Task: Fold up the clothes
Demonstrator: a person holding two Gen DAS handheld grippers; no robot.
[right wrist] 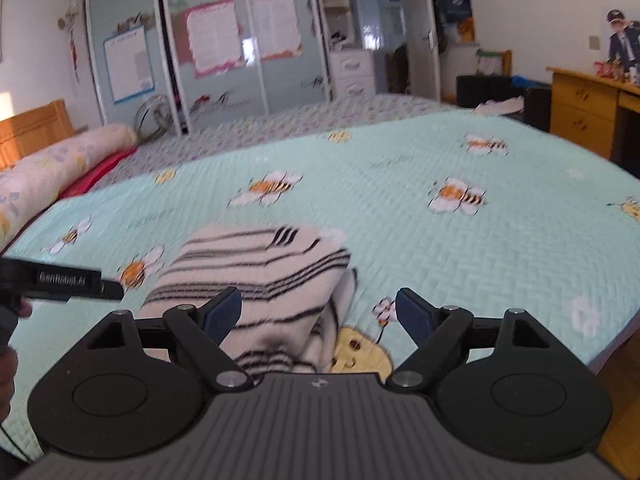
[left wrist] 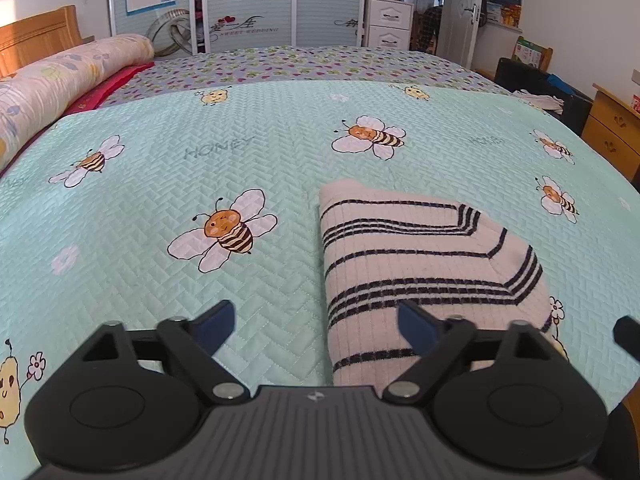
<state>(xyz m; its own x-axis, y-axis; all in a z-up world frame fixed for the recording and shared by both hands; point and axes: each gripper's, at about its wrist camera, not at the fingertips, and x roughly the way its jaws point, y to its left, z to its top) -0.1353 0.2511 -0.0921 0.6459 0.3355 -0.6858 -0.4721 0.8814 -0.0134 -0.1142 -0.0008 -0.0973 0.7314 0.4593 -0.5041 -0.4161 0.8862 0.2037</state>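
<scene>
A pale pink garment with dark stripes [left wrist: 420,264] lies folded into a compact stack on the mint bee-print quilt [left wrist: 240,168]. My left gripper [left wrist: 316,322] is open just above the quilt; its right finger overlaps the garment's near edge and its left finger is over bare quilt. In the right wrist view the same folded garment [right wrist: 256,272] sits ahead and to the left. My right gripper [right wrist: 320,312] is open, with nothing between its fingers, over the garment's near right corner. The left gripper's body [right wrist: 60,280] shows at that view's left edge.
A rolled floral duvet [left wrist: 60,80] and a wooden headboard [left wrist: 36,36] line the left side of the bed. Wardrobe doors [left wrist: 256,0] stand behind it. A wooden dresser [left wrist: 612,128] and a dark chair [left wrist: 536,84] stand off the right edge.
</scene>
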